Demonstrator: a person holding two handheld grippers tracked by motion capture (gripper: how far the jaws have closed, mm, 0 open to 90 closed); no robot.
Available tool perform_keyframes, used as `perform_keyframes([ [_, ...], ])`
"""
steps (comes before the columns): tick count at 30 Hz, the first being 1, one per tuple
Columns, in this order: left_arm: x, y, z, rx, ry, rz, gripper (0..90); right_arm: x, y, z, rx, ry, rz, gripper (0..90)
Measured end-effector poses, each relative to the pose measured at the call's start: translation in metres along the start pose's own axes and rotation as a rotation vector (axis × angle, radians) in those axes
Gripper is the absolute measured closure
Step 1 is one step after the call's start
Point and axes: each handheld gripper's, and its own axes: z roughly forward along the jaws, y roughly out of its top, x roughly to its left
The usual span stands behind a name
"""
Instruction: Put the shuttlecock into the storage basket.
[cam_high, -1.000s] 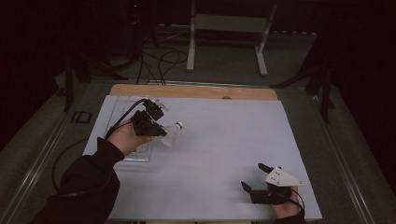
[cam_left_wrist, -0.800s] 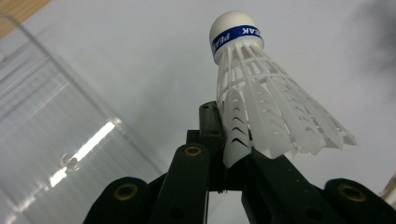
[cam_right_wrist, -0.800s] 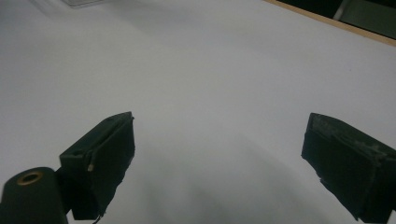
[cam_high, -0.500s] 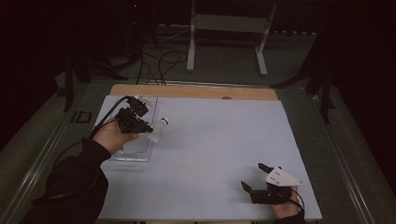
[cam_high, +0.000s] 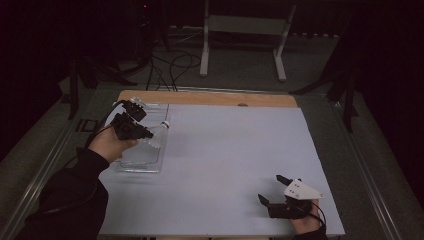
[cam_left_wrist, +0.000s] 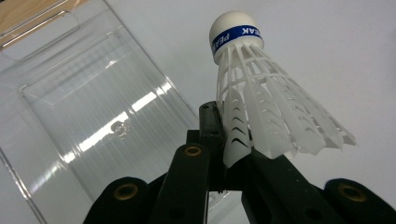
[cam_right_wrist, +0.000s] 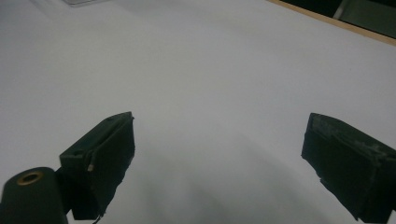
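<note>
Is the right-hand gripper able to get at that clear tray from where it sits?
Probably not without a long move: the right gripper rests open at the table's near right corner, while the clear tray lies far left; only bare white surface lies between.

A white plastic shuttlecock (cam_left_wrist: 261, 107) with a rounded white cork and a blue printed band is pinched by its skirt edge, cork pointing away. It hangs over the right rim of a clear, empty plastic tray (cam_high: 150, 159) lying flat at the table's left side
</note>
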Motion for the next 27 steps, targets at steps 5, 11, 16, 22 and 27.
perform_keyframes([
  [5, 0.007, -0.002, 0.000, -0.015, 0.011, -0.024, 90.0, 0.000, 0.000, 0.000, 0.000, 0.001, -0.001, 9.5],
  [11, 0.015, -0.005, 0.004, -0.026, 0.025, -0.069, 90.0, 0.000, 0.000, 0.000, 0.000, 0.001, -0.002, 9.5],
  [16, 0.021, -0.007, 0.010, -0.025, 0.037, -0.091, 90.0, 0.000, 0.000, 0.000, 0.001, 0.001, -0.003, 9.5],
  [22, 0.026, -0.010, 0.019, -0.034, 0.053, -0.116, 90.0, 0.000, 0.000, 0.000, 0.001, 0.001, -0.001, 9.5],
  [27, 0.033, -0.011, 0.026, -0.041, 0.061, -0.154, 90.0, 0.000, 0.000, 0.001, 0.003, 0.002, 0.003, 9.6],
])
